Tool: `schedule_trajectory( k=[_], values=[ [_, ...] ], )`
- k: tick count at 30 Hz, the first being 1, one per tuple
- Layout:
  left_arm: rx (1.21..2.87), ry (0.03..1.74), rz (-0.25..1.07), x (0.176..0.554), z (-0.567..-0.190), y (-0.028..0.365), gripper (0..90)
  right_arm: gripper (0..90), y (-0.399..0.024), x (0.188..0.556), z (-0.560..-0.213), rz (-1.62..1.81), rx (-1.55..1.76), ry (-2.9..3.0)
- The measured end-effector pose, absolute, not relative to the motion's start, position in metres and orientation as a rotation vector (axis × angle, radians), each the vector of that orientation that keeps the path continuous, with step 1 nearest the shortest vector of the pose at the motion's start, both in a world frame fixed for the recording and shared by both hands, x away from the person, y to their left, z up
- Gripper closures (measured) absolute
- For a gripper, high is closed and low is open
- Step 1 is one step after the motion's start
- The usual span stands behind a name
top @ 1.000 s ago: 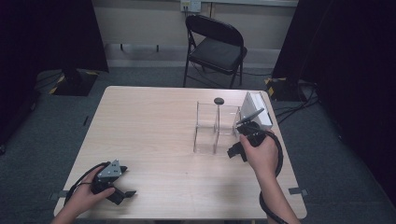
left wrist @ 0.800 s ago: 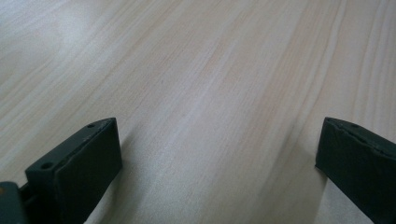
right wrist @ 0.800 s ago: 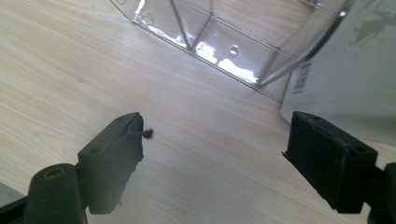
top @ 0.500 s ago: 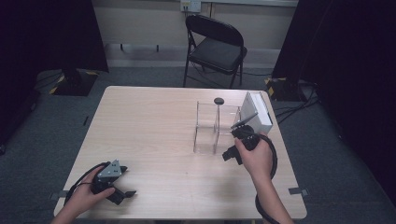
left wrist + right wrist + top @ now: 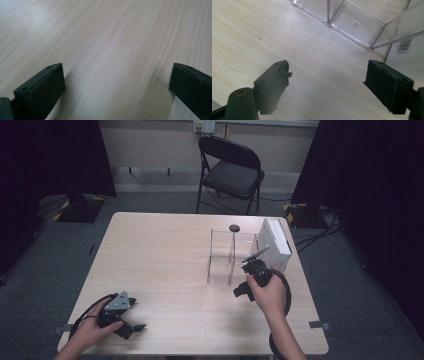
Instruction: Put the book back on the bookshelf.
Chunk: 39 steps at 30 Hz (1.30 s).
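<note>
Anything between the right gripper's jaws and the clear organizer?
Nothing: in the right gripper view, bare wooden table lies between the open right gripper and the clear organizer.

One light wooden table (image 5: pixel 165 260) is seen, bearing one clear plastic compartment organiser (image 5: pixel 222 257), one white rectangular box (image 5: pixel 275 242) and one small dark round object (image 5: pixel 234 228). Two black two-jaw grippers are counted, and one black folding chair (image 5: pixel 230 170).

high: above, facing forward-down | claw cams: close over table (image 5: pixel 165 255) (shared tabletop)
</note>
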State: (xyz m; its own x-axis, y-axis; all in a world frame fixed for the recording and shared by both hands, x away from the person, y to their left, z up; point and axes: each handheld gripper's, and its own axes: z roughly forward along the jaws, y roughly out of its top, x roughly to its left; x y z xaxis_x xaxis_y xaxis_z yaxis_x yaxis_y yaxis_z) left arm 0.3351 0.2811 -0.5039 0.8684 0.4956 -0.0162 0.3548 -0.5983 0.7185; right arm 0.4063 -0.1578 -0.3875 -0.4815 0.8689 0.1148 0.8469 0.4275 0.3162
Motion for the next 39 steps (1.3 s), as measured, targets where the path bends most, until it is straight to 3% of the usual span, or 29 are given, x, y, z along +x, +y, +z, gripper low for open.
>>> schedule_trajectory(
  k=[39],
  values=[
    [2.271,0.61,0.237,0.335,-0.504,0.281,0.0,17.8,-0.116,0.398,-0.419,0.568,1.431,2.706]
  ],
)
